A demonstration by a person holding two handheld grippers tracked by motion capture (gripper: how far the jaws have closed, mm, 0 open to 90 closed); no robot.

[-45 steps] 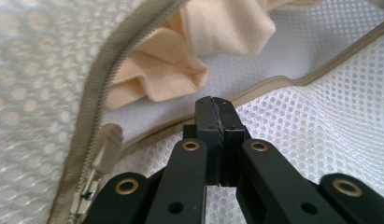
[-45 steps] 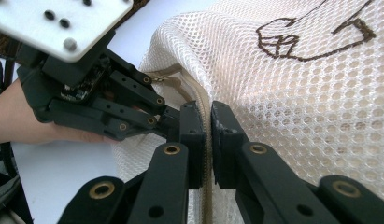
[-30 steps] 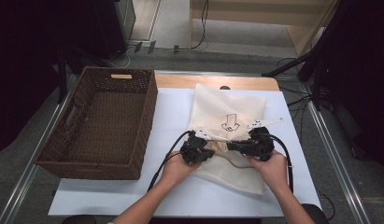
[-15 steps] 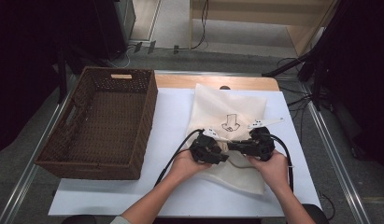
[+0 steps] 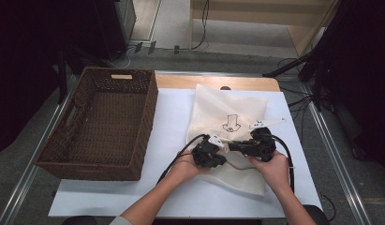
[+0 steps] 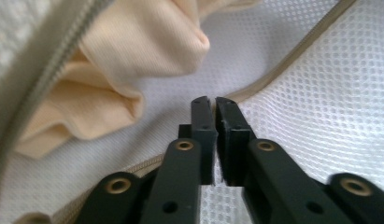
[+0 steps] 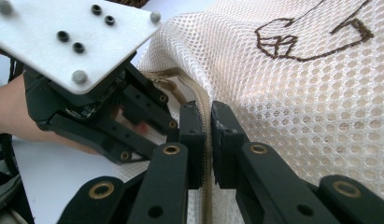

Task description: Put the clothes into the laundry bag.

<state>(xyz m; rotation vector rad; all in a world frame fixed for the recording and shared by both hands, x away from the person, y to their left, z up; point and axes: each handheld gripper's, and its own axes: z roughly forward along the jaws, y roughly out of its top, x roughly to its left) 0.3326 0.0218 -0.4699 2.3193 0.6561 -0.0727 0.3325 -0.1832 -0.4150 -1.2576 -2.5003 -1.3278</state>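
Lying on the white table, mesh bag, both grippers clamped on its zipper edge.

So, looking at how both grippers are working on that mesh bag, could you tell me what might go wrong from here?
The right gripper pinches the mesh laundry bag at its zipper edge; a hard pull might strain the seam or tear the mesh.

The left gripper is shut inside the opening, beside the trim, with the folded beige cloth lying close; it might snag that cloth or slip off.

The cables loop beside the hands and could catch.
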